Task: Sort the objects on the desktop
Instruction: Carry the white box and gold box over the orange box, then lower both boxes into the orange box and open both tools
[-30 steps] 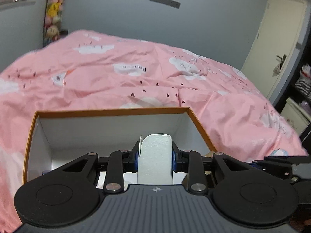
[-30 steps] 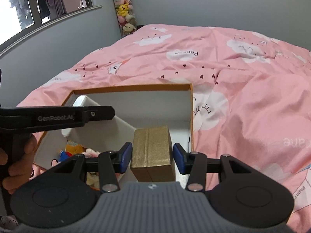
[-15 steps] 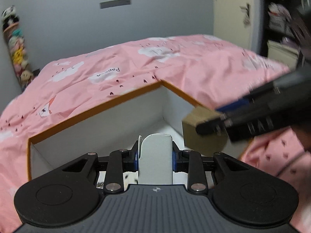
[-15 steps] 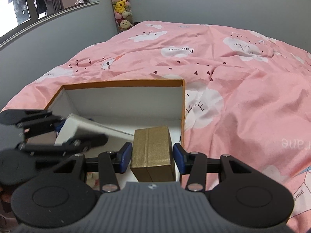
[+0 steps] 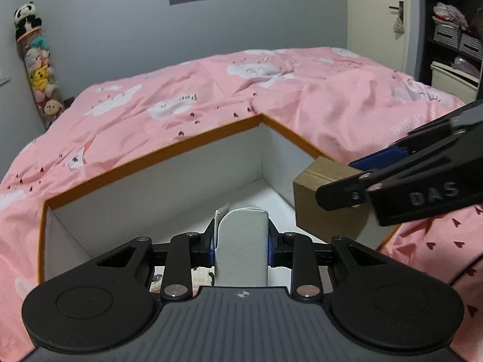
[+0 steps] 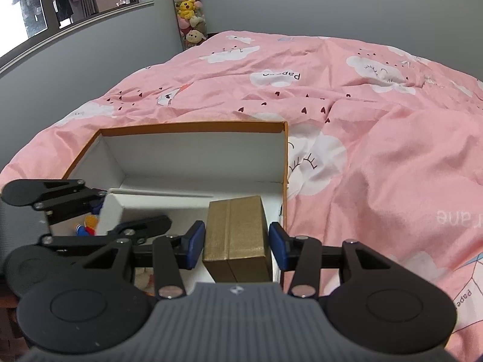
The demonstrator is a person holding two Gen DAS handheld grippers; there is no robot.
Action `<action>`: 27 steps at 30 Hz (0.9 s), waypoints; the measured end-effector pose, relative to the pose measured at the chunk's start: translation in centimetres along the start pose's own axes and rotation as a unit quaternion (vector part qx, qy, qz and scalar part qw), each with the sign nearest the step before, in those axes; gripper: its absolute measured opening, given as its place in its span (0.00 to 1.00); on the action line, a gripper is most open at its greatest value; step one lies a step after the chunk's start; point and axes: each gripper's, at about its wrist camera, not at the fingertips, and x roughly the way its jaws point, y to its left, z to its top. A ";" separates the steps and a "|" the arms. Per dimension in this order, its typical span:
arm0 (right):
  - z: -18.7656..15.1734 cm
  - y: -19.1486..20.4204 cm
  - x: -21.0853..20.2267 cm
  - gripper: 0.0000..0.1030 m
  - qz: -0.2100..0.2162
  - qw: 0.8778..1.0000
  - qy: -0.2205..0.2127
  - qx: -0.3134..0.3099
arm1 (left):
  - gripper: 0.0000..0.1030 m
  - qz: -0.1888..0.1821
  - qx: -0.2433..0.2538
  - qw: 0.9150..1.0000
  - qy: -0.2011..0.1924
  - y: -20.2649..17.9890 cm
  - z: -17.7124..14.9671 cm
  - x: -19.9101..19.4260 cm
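My left gripper (image 5: 241, 242) is shut on a flat white box (image 5: 241, 256), which stands upright between the blue pads. It hangs inside the orange-rimmed white storage box (image 5: 151, 157) on the bed. In the right wrist view the left gripper (image 6: 102, 211) holds the white box (image 6: 113, 211) low at the storage box's (image 6: 193, 126) left side. My right gripper (image 6: 237, 241) is shut on a gold box (image 6: 235, 232) above the near right corner. The left wrist view shows the right gripper (image 5: 347, 178) and the gold box (image 5: 320, 208) held in the air.
The storage box sits on a pink duvet (image 6: 377, 150) with cloud prints. Small colourful toys (image 6: 87, 223) lie in its near left corner. A column of plush toys (image 5: 39, 69) stands by the grey wall. A door (image 5: 377, 15) and dark shelves (image 5: 452, 36) are at the right.
My left gripper has rolled and sunk into the storage box with the white box. The right gripper with the gold box has come into the left wrist view. The right gripper stayed still.
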 end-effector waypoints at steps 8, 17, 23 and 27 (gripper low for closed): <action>0.0 0.1 1.0 0.48 0.002 1.000 0.013 -0.003 | 0.32 -0.047 -0.136 0.988 0.053 3.6 0.2 1.7; -0.2 0.6 2.3 0.48 0.001 1.000 0.029 -0.005 | 0.32 -0.059 -0.148 0.982 0.099 3.2 0.1 2.7; -0.1 0.8 2.8 0.48 -0.001 0.999 0.039 -0.010 | 0.32 -0.073 -0.164 0.975 0.127 3.4 -0.5 3.3; -0.1 0.9 3.0 0.48 -0.002 0.999 0.046 -0.010 | 0.32 -0.076 -0.168 0.974 0.132 3.5 -0.7 3.3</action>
